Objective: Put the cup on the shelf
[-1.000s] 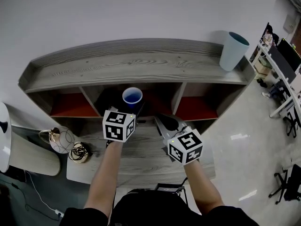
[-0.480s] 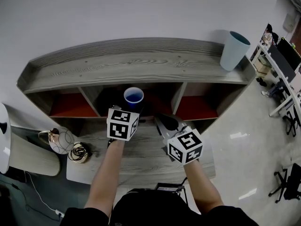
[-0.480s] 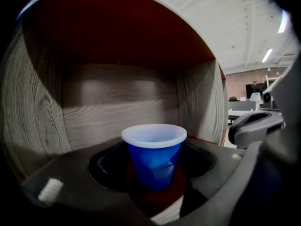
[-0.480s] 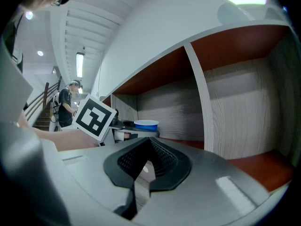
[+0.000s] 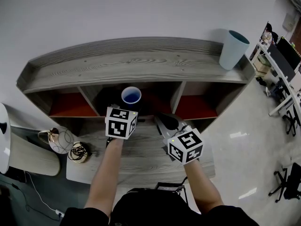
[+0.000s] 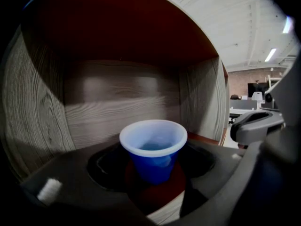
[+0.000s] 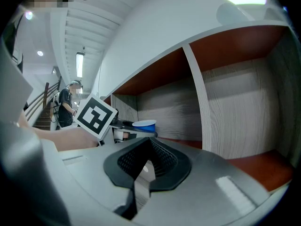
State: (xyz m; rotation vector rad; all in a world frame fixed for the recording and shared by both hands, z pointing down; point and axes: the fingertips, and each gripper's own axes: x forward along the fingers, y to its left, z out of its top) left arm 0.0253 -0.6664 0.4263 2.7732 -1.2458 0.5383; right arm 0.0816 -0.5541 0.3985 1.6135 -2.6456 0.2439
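Observation:
A blue cup with a white rim stands upright at the mouth of the shelf's middle compartment. My left gripper is shut on it. In the left gripper view the cup sits between the dark pads of that gripper, over the compartment's red floor, and its base is hidden by the jaws. My right gripper hovers just right of it above the lower wooden board, shut and holding nothing. In the right gripper view its ribbed pads meet, and the cup shows at the left.
The grey wooden shelf has three red-floored compartments under a long top board. A pale blue bin stands on the top's right end. A lower wooden board lies beneath my arms. A glass object with cords sits at the left, office desks at the far right.
The left gripper has tilted a little with the cup in it, staying at the middle compartment. The right gripper has not moved.

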